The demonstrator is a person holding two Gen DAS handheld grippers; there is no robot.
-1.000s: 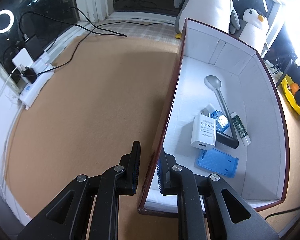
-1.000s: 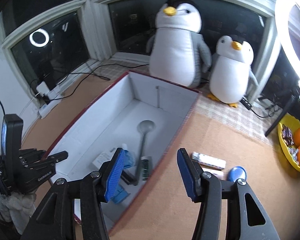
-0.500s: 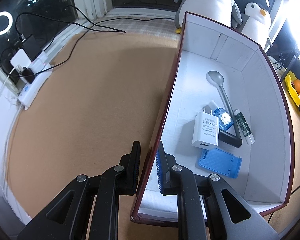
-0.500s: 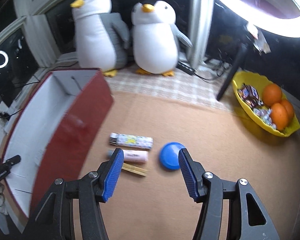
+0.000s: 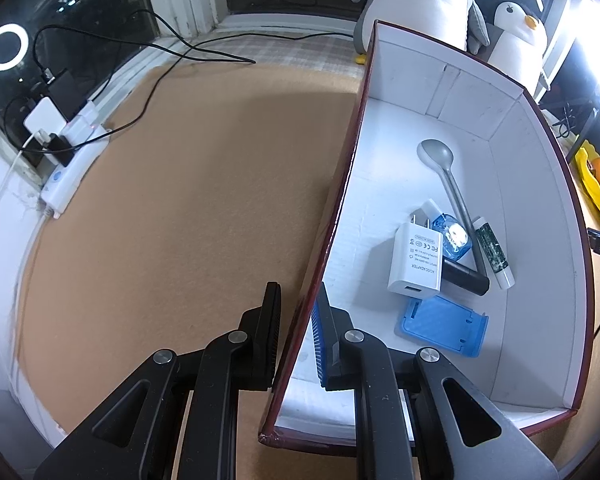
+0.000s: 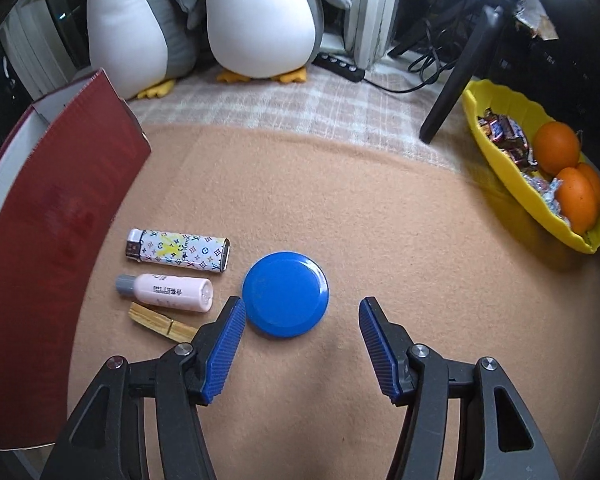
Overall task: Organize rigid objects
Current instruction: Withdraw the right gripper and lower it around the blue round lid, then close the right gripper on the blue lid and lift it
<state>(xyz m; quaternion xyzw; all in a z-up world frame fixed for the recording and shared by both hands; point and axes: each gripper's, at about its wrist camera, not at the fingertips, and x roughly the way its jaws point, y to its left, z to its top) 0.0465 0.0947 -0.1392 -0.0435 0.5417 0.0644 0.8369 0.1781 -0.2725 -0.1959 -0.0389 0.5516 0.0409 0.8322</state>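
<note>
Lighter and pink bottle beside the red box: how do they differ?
The lighter is flat-sided with a colourful printed pattern and a metal end; the pink bottle is round, plain pale pink, with a grey cap. The lighter lies farther from the camera. Both lie on their sides, roughly parallel, caps toward the box.

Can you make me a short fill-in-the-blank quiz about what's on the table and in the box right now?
1. The left tongs are shut on the wall of the ____.
2. The round disc in front of the right tongs is coloured ____.
3. The spoon lies ____ the box.

Answers: box; blue; inside
</note>
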